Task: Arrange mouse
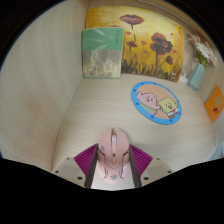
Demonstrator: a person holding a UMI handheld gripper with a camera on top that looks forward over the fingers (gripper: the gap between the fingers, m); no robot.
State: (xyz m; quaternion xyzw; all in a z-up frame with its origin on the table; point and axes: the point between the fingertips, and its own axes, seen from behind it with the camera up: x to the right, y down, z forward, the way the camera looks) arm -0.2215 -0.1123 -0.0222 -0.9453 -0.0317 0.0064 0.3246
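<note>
Between the tool's (112, 165) two fingers sits the mouse (112, 154), a pale pink one, nose pointing ahead, and both purple pads (87, 158) look pressed against its flanks. So the tool is closed on the mouse, as far as this view lets me judge. Whether the mouse is lifted or resting on the surface (70, 100) I cannot tell.

Ahead of the mouse and off to its right lies the round mat (157, 101), blue-rimmed with a cartoon print. It is apart from the mouse, with bare wood between them. Beyond the mat, against the back, stand a flower picture (150, 40) and a green card (102, 52). To the mat's far right there is a small vase (199, 70) and an orange note (214, 100).

My guess is that the mat is the target, so here is how to play it well. Keep the squeeze even on both flanks so the mouse does not twist. Carry it forward and right, low and level. Centre it over the mat before lowering, with its nose kept pointing away. Set it down flat, then open the fingers straight outward so neither pad drags it off line. Mind the vase when swinging right; it looks easy to tip.
</note>
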